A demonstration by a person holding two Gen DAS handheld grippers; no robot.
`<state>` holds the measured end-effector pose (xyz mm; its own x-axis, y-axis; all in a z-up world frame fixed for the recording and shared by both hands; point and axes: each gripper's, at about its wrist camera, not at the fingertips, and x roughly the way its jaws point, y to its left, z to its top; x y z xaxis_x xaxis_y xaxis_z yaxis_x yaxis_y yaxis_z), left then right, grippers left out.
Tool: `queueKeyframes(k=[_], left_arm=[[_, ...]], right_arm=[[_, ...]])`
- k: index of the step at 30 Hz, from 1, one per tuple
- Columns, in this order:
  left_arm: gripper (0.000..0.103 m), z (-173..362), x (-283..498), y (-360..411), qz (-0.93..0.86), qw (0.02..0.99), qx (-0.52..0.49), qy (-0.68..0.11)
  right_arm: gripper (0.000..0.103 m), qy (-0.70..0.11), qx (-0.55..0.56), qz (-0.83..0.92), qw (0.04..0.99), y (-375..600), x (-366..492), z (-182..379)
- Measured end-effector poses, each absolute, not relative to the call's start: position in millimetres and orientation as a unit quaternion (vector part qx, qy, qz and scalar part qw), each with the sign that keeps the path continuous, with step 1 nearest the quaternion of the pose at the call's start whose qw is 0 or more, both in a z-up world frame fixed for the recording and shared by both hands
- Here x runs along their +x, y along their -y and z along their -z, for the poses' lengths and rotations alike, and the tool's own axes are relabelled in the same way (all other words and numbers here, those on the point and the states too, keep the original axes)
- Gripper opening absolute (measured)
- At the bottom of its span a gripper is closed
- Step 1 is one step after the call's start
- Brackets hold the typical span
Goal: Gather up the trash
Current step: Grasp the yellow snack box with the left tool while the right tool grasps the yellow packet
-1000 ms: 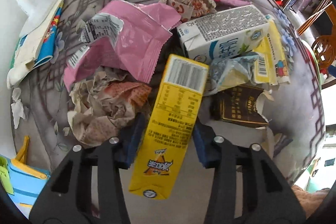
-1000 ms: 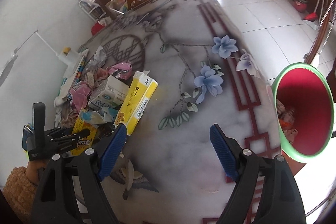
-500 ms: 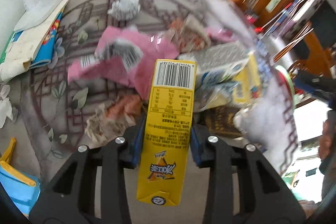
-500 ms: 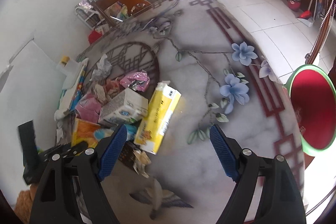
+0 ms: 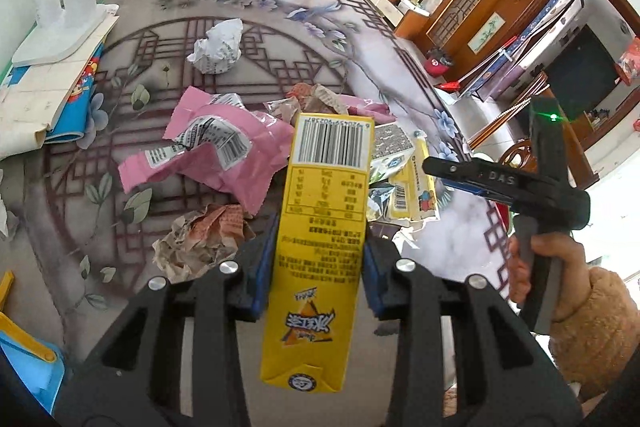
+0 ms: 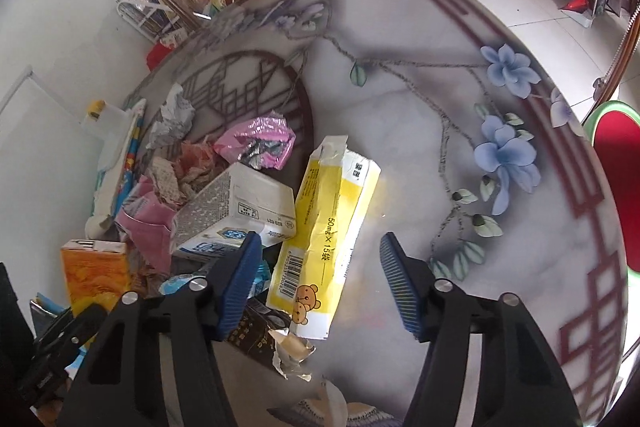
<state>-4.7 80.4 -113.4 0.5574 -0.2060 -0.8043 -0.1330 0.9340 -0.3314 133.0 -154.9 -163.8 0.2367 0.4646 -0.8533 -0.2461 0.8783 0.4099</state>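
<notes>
2 yellow cartons [image 5: 322, 259] [image 6: 332, 239], 1 white carton [image 6: 236, 211], 2 pink wrappers [image 5: 224, 155] [image 6: 260, 143], 1 red bin [image 6: 618, 155]

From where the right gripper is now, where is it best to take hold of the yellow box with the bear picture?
The yellow bear box lies flat, its long axis running away from the right gripper. Probably come from above and grip across its narrow width near the middle. The white carton crowds its left edge.

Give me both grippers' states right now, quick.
Left gripper: shut on the yellow carton.
Right gripper: open, jaws just been closing, holding nothing, above the yellow box.
</notes>
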Motion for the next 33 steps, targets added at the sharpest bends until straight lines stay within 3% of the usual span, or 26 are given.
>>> queueKeyframes(k=[13,15,17,26,33], left_arm=[[0.036,110.6,-9.1,-88.2,0.024,0.867,-0.193,-0.458],[0.036,110.7,-8.1,-87.4,0.026,0.868,-0.193,-0.458],[0.036,110.4,-7.0,-86.3,0.028,0.868,-0.192,-0.457],[0.036,106.3,-2.9,-80.6,0.035,0.871,-0.186,-0.453],[0.036,104.5,-0.4,-72.8,0.045,0.873,-0.183,-0.45]], right_arm=[[0.059,-0.592,0.062,-0.218,0.774,135.9,132.8,177.2],[0.046,-0.594,0.067,-0.221,0.771,137.1,132.4,178.2],[0.018,-0.596,0.07,-0.22,0.769,140.5,131.8,179.4],[0.018,-0.551,0.091,-0.222,0.799,168.8,119.8,145.6],[0.021,-0.557,0.019,-0.203,0.805,167.6,110.4,147.6]])
